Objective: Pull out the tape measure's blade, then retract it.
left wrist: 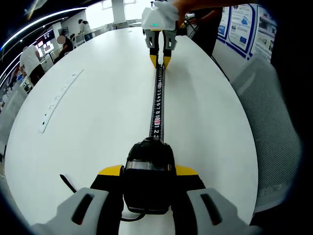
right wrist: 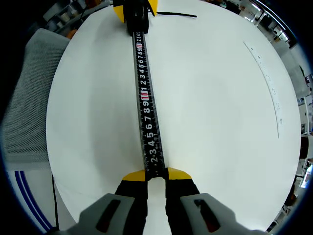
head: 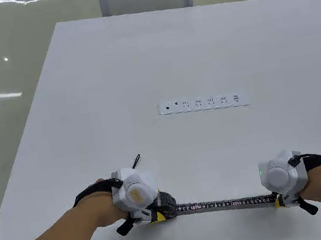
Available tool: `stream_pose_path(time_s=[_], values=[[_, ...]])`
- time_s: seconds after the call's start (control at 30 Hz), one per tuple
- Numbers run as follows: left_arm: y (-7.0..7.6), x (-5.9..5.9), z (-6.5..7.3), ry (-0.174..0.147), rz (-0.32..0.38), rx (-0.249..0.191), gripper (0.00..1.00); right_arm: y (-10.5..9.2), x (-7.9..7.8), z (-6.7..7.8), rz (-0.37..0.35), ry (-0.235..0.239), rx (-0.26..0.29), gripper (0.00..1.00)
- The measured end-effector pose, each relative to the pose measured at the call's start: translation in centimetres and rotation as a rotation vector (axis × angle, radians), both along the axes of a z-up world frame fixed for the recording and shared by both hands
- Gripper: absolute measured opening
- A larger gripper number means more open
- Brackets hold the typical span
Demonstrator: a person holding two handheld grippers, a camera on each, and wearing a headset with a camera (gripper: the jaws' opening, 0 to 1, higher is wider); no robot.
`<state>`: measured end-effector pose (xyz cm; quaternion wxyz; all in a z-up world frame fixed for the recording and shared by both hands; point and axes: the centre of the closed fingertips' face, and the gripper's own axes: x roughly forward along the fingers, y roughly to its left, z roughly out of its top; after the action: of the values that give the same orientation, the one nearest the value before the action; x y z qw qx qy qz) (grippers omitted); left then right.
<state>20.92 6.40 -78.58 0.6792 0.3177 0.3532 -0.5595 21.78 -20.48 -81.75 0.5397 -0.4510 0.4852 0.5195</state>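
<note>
My left hand-held gripper (left wrist: 149, 172) is closed round the black tape measure case (left wrist: 148, 159), one jaw on each side of it, and the case sits low on the white bench (head: 156, 58) near its front edge. My right hand-held gripper (right wrist: 155, 174) is nipped nearly shut on the tip end of the blade (right wrist: 145, 98). The blade runs straight and flat between the two, printed side up, close along the bench top.

The pinch at the tip worries me most. The jaws have only a narrow bite on thin, slick steel, and I judge the spring is pulling against them. If that grip slides, the blade would whip back into the case, slam the hook against the mouth and maybe jerk the case askew in my left jaws. Opening my right jaws all at once for the retraction would do the same, so I would walk the tip back instead. Lifting or twisting either hand could buckle the blade mid-span. The power strip (head: 203, 102) lies well apart and is no hazard
</note>
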Motion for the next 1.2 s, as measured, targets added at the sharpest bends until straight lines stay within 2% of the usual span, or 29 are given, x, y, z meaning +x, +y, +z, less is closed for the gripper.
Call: stream_pose_path(time_s=[0.1,0.13,0.17,0.4,0.57,0.83,0.93,1.07,1.2], values=[[0.06,0.08,-0.14,0.001,0.0,-0.002,0.32,0.02,0.03,0.04,-0.02,0.005,0.007,0.11],[0.03,0.04,-0.07,0.002,0.001,-0.003,0.32,0.07,-0.04,0.12,-0.051,0.015,0.019,0.11],[0.01,0.02,-0.02,0.002,0.001,-0.004,0.32,0.05,-0.08,0.2,-0.03,0.011,0.02,0.11],[-0.05,-0.07,0.09,0.001,0.001,-0.005,0.32,0.27,-0.23,0.48,-0.045,0.014,0.057,0.11],[-0.06,-0.1,0.07,-0.003,-0.003,-0.005,0.32,0.44,-0.33,0.6,-0.026,0.014,0.057,0.11],[0.01,0.01,-0.04,-0.01,-0.011,-0.005,0.32,0.42,-0.25,0.53,-0.05,0.025,0.082,0.11],[0.0,0.0,0.16,-0.02,0.003,-0.049,0.32,0.43,-0.31,0.57,-0.061,0.02,0.102,0.11],[-0.14,-0.01,0.28,-0.027,0.003,-0.058,0.31,0.6,-0.36,0.61,-0.074,0.018,0.121,0.11],[-0.14,0.04,0.26,-0.021,-0.002,-0.056,0.31,0.79,-0.34,0.56,-0.052,0.02,0.1,0.1]])
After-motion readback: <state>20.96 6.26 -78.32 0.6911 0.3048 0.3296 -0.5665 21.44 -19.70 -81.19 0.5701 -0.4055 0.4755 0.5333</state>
